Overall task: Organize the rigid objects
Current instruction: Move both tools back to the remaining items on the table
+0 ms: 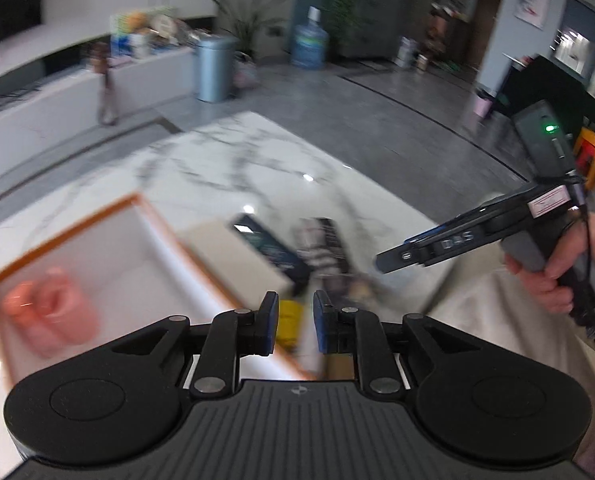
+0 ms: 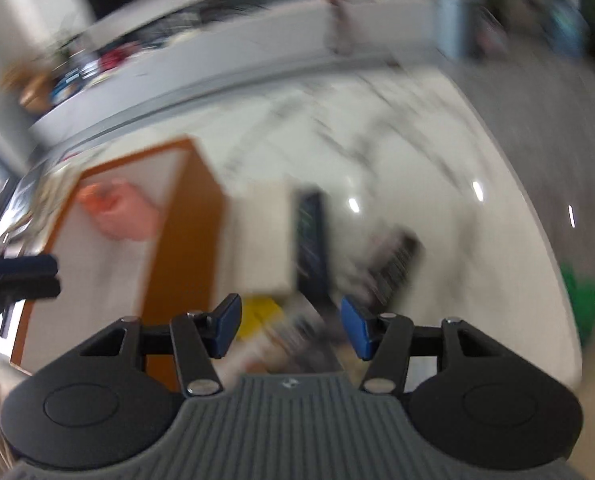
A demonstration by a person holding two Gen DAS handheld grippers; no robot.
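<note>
1. A white marble table (image 1: 233,168) fills the middle of both views.
2. A box (image 1: 135,204) with an orange rim sits on the left of the table. It is white inside.
3. A pink thing (image 1: 51,312) lies inside the box, at its near left. It is too blurry to name.
4. A beige block (image 2: 263,236) sits just right of the box.
5. A dark flat thing (image 2: 311,244) lies just right of the block. A striped pack (image 2: 393,264) lies further right, near it.
6. A yellow thing (image 2: 257,316) lies at the near end of the block. It is half hidden and blurry.
7. The left gripper (image 1: 295,328) hangs over the table near the yellow thing. Its blue pads are a little apart and nothing is between them, so it grasps nothing.
8. The right gripper (image 2: 291,328) also hangs above these things. Its pads are wide apart and empty.
9. In the left view a hand (image 1: 553,276) holds the right gripper's handle at the right side.
10. A blue bin (image 1: 213,68) and a water jug (image 1: 309,46) stand on the far floor.
</note>
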